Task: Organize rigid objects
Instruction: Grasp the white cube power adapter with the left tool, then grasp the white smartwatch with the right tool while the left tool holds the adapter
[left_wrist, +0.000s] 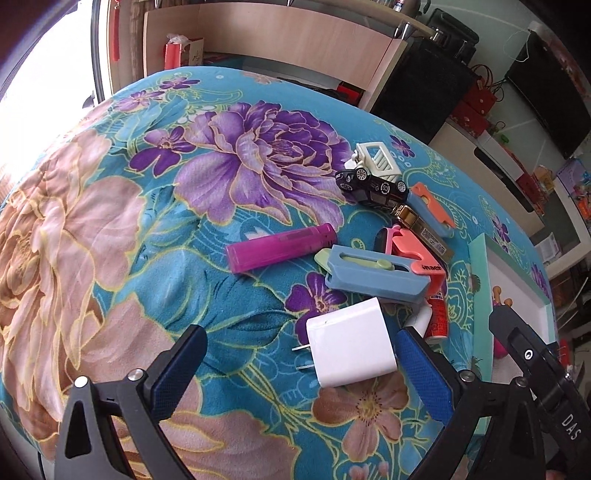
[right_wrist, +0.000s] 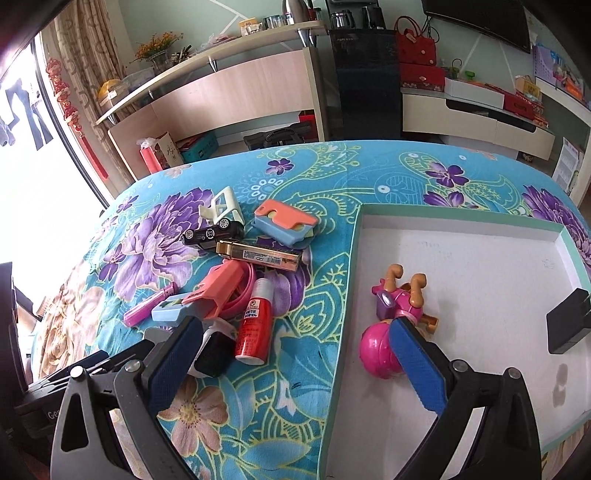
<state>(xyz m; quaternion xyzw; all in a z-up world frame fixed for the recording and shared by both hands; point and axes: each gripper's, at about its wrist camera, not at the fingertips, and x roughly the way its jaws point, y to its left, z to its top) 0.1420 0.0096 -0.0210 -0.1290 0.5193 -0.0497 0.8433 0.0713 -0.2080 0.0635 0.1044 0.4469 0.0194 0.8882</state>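
Likely risk: left tongs (left_wrist: 299, 373), spread wide around the charger (left_wrist: 351, 343), may skid it on soft cloth. Right tongs (right_wrist: 295, 369), apart and empty, straddle the tray (right_wrist: 354, 258) rim, could snag.

A floral blanket (right_wrist: 314, 173), turquoise with purple and peach blooms, filled the lower frame. Behind it, across the upper middle, ran a curved wooden counter (right_wrist: 236, 85). A black cabinet (right_wrist: 364, 74) stood right of it, red gift bags (right_wrist: 415, 48) beside that. At the upper left hung a red knot ornament (right_wrist: 70, 107) by the bright window (right_wrist: 22, 155).
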